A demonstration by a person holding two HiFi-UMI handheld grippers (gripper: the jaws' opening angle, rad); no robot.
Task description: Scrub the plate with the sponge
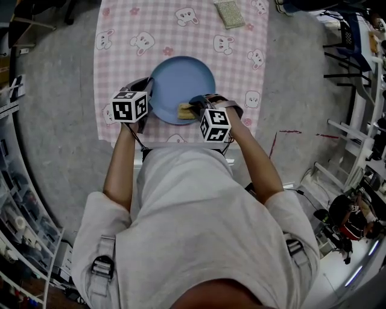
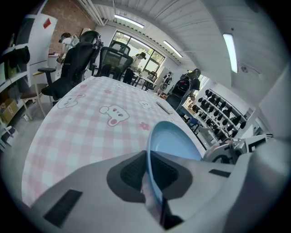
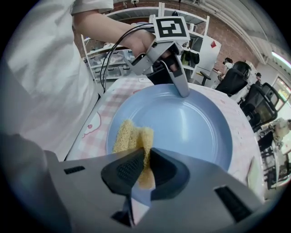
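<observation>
A round blue plate (image 1: 181, 87) lies on the pink checked cloth (image 1: 120, 78) near the table's front edge. My left gripper (image 1: 145, 99) is shut on the plate's left rim (image 2: 149, 168), which runs edge-on between its jaws. My right gripper (image 1: 192, 110) is shut on a folded yellow sponge (image 1: 184, 111) at the plate's near right part. In the right gripper view the sponge (image 3: 132, 139) rests on the plate's (image 3: 191, 127) inner surface, and the left gripper (image 3: 182, 88) shows clamped on the far rim.
A second sponge pad (image 1: 230, 13) lies at the cloth's far edge. The cloth carries bunny prints. Office chairs (image 2: 82, 59) and people stand beyond the table. Shelving (image 1: 356, 102) stands at the right, bins at the left.
</observation>
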